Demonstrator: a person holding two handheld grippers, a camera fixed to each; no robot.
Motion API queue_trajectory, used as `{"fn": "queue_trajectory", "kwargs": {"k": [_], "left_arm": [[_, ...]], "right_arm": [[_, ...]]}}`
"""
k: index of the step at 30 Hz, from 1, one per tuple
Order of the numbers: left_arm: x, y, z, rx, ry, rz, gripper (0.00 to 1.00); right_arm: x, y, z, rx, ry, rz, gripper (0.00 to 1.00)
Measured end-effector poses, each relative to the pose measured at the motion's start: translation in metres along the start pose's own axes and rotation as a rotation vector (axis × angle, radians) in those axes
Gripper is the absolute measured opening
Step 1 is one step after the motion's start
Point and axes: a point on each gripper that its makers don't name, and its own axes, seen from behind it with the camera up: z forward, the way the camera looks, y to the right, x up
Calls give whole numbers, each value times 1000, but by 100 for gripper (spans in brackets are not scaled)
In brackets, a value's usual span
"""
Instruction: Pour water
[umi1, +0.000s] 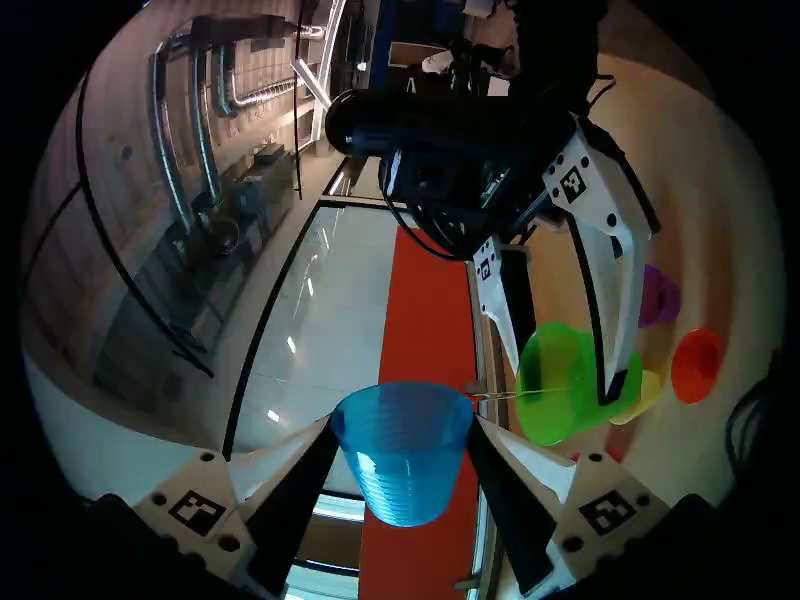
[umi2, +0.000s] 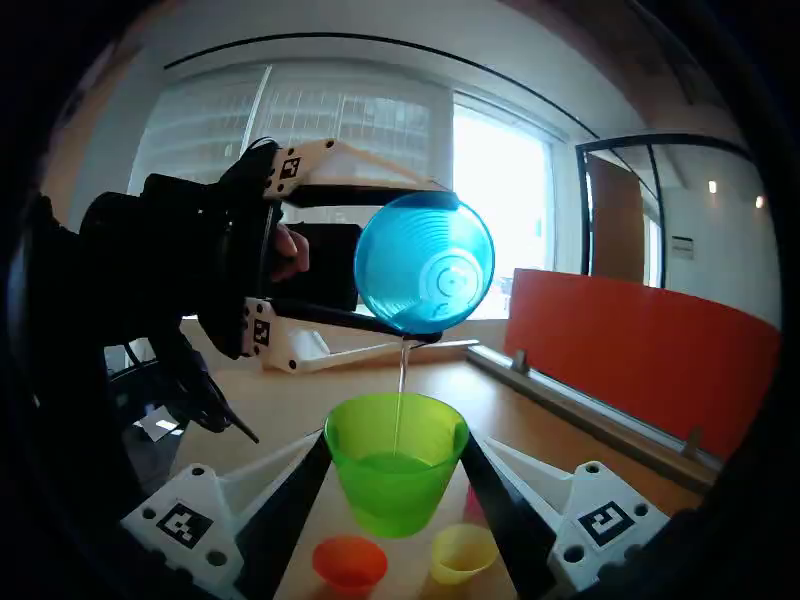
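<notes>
Tipping light, likely flexible blue cup (umi1: 403, 470), clamped near rim by L gripper (umi1: 400, 425); streaming water (umi2: 402, 380) into green cup (umi2: 395, 490) clenched by R gripper (umi2: 395, 440); squeezing gently.

Bright office, daylight through tall windows (umi2: 500, 190).
Orange partition (umi2: 650, 355) along the wooden counter (umi2: 290, 395); exposed pipes (umi1: 195, 130) overhead; dark-framed glass wall (umi2: 640, 210) behind.

Right gripper view: blue cup (umi2: 425, 262) tipped directly above green cup (umi2: 395, 475), small gap between, water stream (umi2: 401, 390) crossing it. Left gripper (umi2: 440, 262) and hand (umi2: 230, 250) block upper left. Orange cup (umi2: 350, 562), yellow cup (umi2: 463, 550) crowd bottom centre. Surface (umi2: 520, 400) bare right of centre, up to red partition (umi2: 650, 350).
</notes>
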Motion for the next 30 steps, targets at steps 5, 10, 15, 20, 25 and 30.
{"fn": "queue_trajectory", "kwargs": {"k": [5, 10, 15, 20, 25, 30], "left_arm": [[2, 1, -1, -3, 0, 8, 87], [2, 3, -3, -7, -3, 14, 87], [3, 3, -4, -7, -3, 18, 87], [3, 3, -6, -9, -5, 28, 87], [5, 6, -11, -13, -7, 41, 87], [5, 8, -12, -12, -6, 46, 87]], "right_arm": [[0, 0, 0, 0, 1, 3, 92], [-1, -1, 0, 2, 1, 2, 92], [-1, -1, 2, 2, 2, 2, 92], [-1, -1, 2, 3, 2, 2, 92], [-2, -2, 2, 3, 3, 2, 92], [-1, -2, 2, 4, 4, 1, 91]]}}
